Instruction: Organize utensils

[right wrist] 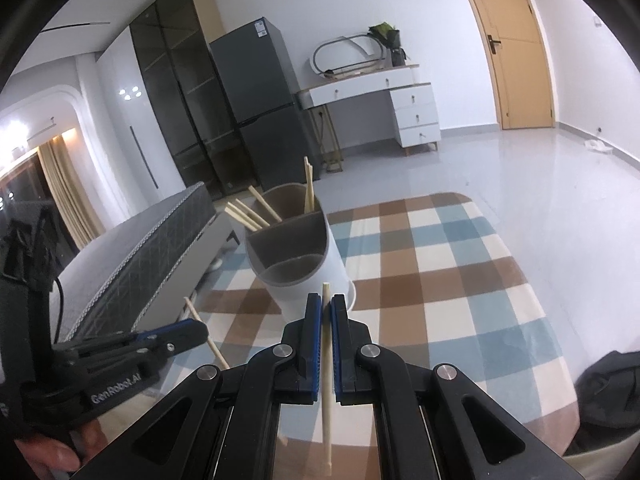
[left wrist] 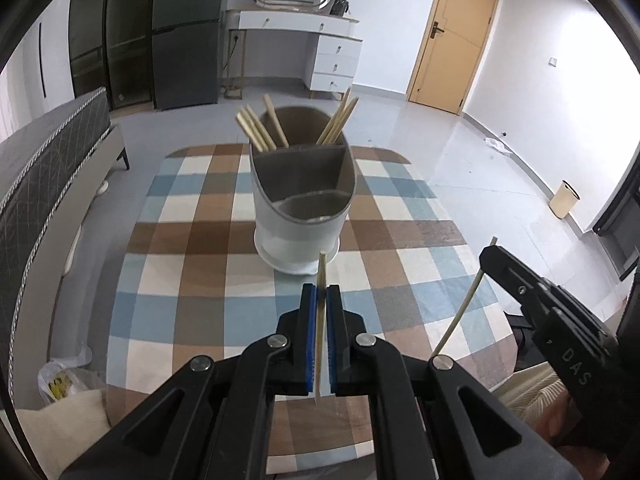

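A white utensil holder (left wrist: 298, 220) with grey inner compartments stands on the checked tablecloth (left wrist: 200, 272). Several wooden chopsticks (left wrist: 256, 128) lean in its far compartment; the two nearer compartments look empty. My left gripper (left wrist: 321, 294) is shut on a single chopstick (left wrist: 320, 320), held just short of the holder's base. At the right, my right gripper (left wrist: 494, 254) is shut on another chopstick (left wrist: 460, 314). In the right wrist view, the right gripper (right wrist: 326, 304) clamps its chopstick (right wrist: 327, 380) in front of the holder (right wrist: 304, 264), and the left gripper (right wrist: 196, 330) with its chopstick (right wrist: 208, 338) sits at lower left.
A grey bed (left wrist: 44, 168) runs along the table's left side. A plastic bag (left wrist: 64, 380) lies on the floor at lower left. A dark bag (right wrist: 608, 392) sits at the table's right edge. Beyond are a fridge (right wrist: 256, 108), white desk (left wrist: 316, 48) and door (left wrist: 452, 36).
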Motion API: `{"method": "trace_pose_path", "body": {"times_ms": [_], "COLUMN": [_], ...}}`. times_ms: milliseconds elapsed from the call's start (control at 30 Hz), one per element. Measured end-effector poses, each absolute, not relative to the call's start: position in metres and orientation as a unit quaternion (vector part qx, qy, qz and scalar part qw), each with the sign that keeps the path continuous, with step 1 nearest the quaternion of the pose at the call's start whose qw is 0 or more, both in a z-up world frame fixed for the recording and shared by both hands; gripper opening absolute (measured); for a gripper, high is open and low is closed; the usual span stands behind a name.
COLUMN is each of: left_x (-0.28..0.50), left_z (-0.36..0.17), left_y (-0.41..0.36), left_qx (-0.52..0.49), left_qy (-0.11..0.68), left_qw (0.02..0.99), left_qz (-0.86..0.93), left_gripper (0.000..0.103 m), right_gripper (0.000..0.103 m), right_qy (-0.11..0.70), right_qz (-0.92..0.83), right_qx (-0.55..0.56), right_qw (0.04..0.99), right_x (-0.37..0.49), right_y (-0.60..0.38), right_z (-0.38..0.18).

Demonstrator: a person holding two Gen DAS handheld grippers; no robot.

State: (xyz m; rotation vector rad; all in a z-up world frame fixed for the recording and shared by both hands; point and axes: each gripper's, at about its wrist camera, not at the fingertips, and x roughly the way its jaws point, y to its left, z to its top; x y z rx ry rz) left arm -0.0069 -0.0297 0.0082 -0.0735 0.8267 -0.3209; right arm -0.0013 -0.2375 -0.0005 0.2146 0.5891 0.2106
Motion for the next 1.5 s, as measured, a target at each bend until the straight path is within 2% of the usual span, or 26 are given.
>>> {"method": "trace_pose_path", "body": {"times_ms": [400,800,967,1000,1033,1100,1133,1367,1500], "left_x": [0.008,0.029,0.041,0.043,0.045,0.047,0.048,0.080,0.094], "left_z": [0.045,0.088,0.059,0.045,0.032,0.008,-0.006,-0.095,-0.132], "left_y": [-0.029,-0.025,-0.011,-0.009,-0.011,-0.016,-0.021,-0.087,-0.105], "left_qx": [-0.039,-0.036,-0.057,-0.062,-0.064,-0.057,-0.047,0.064,0.096], "left_qy": [0.381,0.364,0.393,0.408,0.422,0.445,0.454,0.555,0.570], "left_qw": [0.906,0.908,0.892,0.886,0.878,0.865,0.860,0.803,0.797], "left_qz": [-0.182,-0.204,-0.215,-0.213,-0.217,-0.225,-0.228,-0.208,-0.176], "left_gripper": [0.000,0.000,0.000,0.008,0.024,0.042,0.049,0.049,0.049], "right_gripper": [0.004,0.004,0.004,0.004,0.004,0.004,0.004,0.004,0.004], "right_qy": [0.263,0.218,0.215,0.216,0.217,0.225,0.230,0.258,0.259], "right_qz": [0.104,0.126,0.128,0.127,0.124,0.115,0.109,0.067,0.060], "right_qx": [0.105,0.075,0.076,0.078,0.081,0.086,0.089,0.134,0.162], "right_qw": [0.954,0.965,0.965,0.965,0.965,0.964,0.963,0.954,0.950], "right_x": [0.011,0.045,0.051,0.051,0.051,0.051,0.051,0.052,0.051], "right_y": [-0.237,-0.228,-0.235,-0.238,-0.243,-0.254,-0.260,-0.315,-0.338], "right_z": [0.024,0.073,0.071,0.068,0.065,0.057,0.053,0.032,0.029]}}
